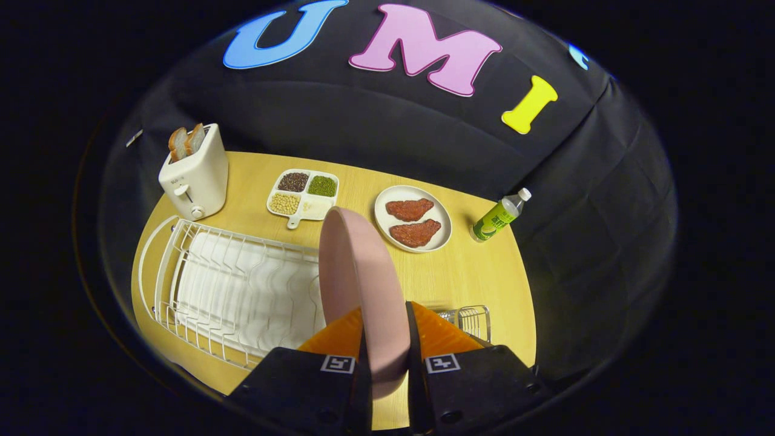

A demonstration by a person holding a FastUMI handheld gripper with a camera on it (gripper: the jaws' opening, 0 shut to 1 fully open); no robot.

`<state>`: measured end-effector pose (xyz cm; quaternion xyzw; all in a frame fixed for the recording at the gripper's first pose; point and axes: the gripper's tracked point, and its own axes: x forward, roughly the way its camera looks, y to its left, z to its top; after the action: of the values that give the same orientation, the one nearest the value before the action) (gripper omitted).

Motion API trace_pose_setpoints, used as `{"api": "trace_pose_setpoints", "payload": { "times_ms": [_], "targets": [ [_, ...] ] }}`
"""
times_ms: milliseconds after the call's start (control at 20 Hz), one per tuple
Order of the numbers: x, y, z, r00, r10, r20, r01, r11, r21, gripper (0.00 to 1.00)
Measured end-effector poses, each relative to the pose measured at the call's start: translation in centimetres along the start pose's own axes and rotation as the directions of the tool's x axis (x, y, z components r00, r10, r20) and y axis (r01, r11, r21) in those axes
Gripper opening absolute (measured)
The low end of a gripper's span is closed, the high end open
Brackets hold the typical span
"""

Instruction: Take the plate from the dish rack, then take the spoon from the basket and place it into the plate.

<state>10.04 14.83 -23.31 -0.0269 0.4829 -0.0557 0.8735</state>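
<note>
A pink plate (357, 272) stands on edge between my fingers, and my gripper (386, 339) is shut on its rim. The plate hangs above the right end of the white wire dish rack (230, 284), which lies on the wooden table to the left of the fingers. Just right of the fingers, part of a small wire basket (471, 319) peeks out; what it holds is hidden.
A white toaster (195, 175) with two bread slices stands beyond the rack. A white divided tray (303, 195) of beans, a white plate (413, 219) with two meat pieces and a green bottle (497, 218) lie across the table's far side. The wooden table (472, 272) shows bare between them and the basket.
</note>
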Motion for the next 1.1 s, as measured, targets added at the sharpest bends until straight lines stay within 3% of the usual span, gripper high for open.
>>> {"api": "trace_pose_setpoints", "payload": {
  "times_ms": [600,950,1100],
  "targets": [
    [-9.4,-5.7,-1.1,0.972,0.206,0.116,-0.223,0.96,0.167,0.27],
    [-10.9,-8.0,-7.6,0.953,0.296,0.073,-0.304,0.918,0.255,0.27],
    [-11.0,-7.7,-11.6,0.933,0.358,0.034,-0.35,0.881,0.318,0.27]
  ]
}}
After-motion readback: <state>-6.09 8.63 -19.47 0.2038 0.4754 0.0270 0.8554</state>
